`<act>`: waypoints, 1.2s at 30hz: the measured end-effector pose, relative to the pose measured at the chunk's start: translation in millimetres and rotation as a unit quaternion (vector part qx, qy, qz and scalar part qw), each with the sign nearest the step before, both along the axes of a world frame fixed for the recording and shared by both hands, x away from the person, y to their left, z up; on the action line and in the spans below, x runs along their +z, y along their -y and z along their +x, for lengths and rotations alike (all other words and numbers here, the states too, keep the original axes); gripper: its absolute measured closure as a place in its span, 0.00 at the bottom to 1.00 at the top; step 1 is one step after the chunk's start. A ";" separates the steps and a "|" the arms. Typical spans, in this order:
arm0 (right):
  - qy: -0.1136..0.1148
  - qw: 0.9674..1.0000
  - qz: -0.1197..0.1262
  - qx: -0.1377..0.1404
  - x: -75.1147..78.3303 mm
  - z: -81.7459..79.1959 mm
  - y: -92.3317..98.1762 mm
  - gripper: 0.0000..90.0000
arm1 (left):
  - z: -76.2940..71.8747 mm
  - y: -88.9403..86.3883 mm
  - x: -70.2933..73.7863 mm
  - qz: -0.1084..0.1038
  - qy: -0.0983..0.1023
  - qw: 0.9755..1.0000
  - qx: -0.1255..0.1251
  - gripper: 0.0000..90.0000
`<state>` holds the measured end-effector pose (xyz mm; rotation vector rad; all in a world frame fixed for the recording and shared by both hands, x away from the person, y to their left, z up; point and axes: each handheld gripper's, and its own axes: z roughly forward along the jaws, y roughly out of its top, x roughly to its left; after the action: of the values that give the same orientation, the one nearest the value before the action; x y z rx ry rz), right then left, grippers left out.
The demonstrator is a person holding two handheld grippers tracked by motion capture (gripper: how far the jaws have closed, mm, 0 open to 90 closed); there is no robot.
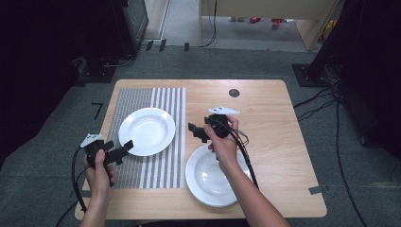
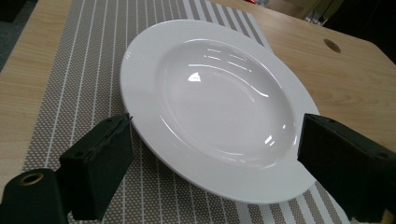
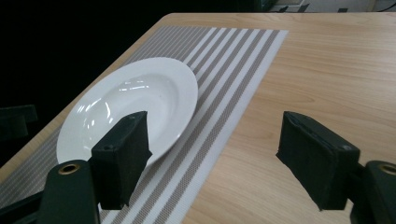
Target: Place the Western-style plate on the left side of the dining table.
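On the wooden table (image 1: 269,123) lies a striped grey placemat (image 1: 163,165), and a white deep plate (image 1: 147,131) rests on its upper half. A second white plate (image 1: 208,182) sits on bare wood just beside the mat's right edge, near the front of the table. A dark round hole (image 1: 234,92) marks the tabletop toward its far edge.

Left gripper (image 1: 122,148): held in the left hand (image 1: 98,169) at the mat's left side, jaws spread apart, reaching the near-left rim of the plate on the mat. In the left gripper view that plate (image 2: 219,102) lies between the two jaws, one at each side of its near rim; whether either touches the rim cannot be told.

Right gripper (image 1: 194,132): held in the right hand (image 1: 223,144) above the far rim of the second plate, jaws wide apart and empty, pointing toward the plate on the mat. The right forearm crosses over the second plate and hides part of it.

Surroundings: grey carpet, cables (image 1: 331,94) at the right, dark equipment stands at both far corners.
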<state>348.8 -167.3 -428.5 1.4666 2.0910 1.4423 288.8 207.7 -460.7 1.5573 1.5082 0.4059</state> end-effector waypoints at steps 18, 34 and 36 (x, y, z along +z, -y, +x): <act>0.010 0.999 0.000 -0.035 -17.3 -41.2 82.3 0.27 | -43.5 8.4 -20.4 0.057 0.015 0.998 0.022 0.11; 0.015 0.998 -0.006 -0.069 -31.9 -73.5 134.4 0.27 | -69.1 -5.4 -32.9 0.093 0.006 0.995 0.023 0.11; 0.015 0.997 -0.007 -0.076 -34.1 -77.3 141.8 0.27 | -70.7 -7.0 -34.2 0.099 0.005 0.995 0.023 0.11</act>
<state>271.5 -309.1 -462.7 1.5524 1.9229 1.3819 218.2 214.7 -494.9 1.6716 1.5360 0.6041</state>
